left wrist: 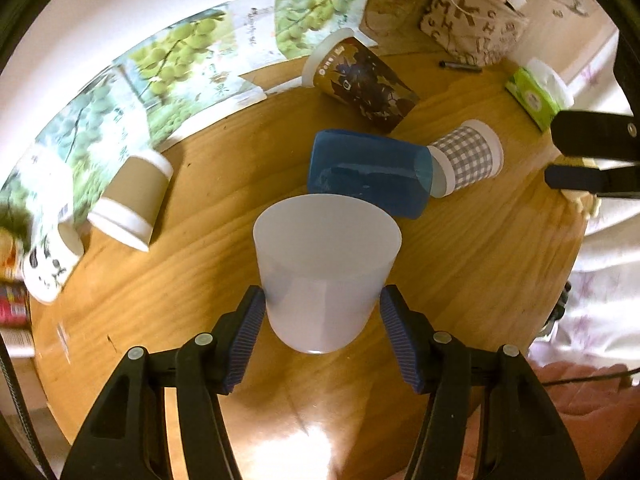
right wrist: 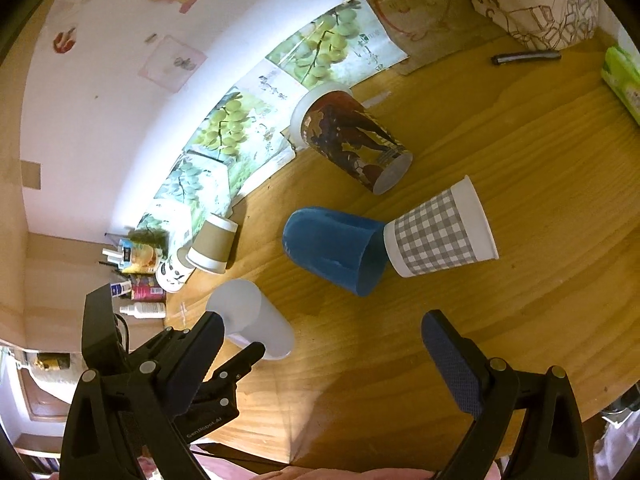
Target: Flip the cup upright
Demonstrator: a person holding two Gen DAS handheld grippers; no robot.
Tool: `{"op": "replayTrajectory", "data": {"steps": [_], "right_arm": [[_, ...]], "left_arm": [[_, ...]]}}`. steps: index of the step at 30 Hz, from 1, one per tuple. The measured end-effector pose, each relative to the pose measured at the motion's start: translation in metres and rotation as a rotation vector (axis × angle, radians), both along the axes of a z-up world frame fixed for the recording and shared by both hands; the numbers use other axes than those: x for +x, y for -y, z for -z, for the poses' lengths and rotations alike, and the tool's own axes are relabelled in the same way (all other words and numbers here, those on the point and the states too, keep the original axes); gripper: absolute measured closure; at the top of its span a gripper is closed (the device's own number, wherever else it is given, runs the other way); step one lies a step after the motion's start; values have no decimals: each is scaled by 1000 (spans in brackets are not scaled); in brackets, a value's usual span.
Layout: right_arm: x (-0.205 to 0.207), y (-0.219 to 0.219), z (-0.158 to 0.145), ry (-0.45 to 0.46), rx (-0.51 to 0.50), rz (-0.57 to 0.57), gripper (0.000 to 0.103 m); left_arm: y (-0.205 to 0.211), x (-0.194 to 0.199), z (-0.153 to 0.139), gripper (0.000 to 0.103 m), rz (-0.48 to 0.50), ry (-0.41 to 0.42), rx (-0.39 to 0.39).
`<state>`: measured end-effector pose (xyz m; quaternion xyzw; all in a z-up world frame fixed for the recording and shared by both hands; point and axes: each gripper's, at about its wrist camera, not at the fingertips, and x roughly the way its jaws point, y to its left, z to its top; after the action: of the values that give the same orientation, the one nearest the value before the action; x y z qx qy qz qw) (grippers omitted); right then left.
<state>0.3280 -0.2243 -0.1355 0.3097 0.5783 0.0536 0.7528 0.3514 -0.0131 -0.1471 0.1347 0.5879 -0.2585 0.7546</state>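
A frosted white plastic cup (left wrist: 326, 268) sits between the fingers of my left gripper (left wrist: 322, 312), which is shut on its lower wall; its closed base points toward the camera. In the right wrist view the same cup (right wrist: 252, 318) is held tilted just above the round wooden table (right wrist: 520, 216). My right gripper (right wrist: 320, 344) is open and empty over the table's near edge. A blue cup (left wrist: 370, 172) lies on its side just behind the held cup.
A checked paper cup (left wrist: 466, 156), a dark patterned cup (left wrist: 362, 80) and a brown paper cup (left wrist: 134, 196) lie on their sides. A panda cup (left wrist: 50, 260), grape posters, a printed bag (left wrist: 476, 20), a pen and a tissue pack (left wrist: 536, 92) ring the table.
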Motion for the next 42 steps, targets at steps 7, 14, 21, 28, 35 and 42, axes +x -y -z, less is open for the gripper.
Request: {"op": "replayTrajectory", "data": {"steps": [7, 14, 21, 28, 35, 42], "right_arm": [[-17, -4, -9, 19, 2, -29, 4], [-34, -7, -18, 46, 15, -44, 4], [-54, -9, -27, 78, -7, -56, 4], [-76, -9, -24, 81, -56, -63, 4], [-92, -13, -19, 118, -108, -98, 4], [-83, -16, -23, 217, -172, -137, 4]], "left_arm": [[-14, -21, -8, 42, -154, 25, -84], [-30, -41, -3, 87, -299, -3, -183], [-31, -65, 2, 87, -329, -7, -215], [-40, -81, 7, 87, -394, -14, -254], [-51, -93, 19, 87, -494, -42, -283], [-54, -98, 24, 87, -573, -47, -301]]}}
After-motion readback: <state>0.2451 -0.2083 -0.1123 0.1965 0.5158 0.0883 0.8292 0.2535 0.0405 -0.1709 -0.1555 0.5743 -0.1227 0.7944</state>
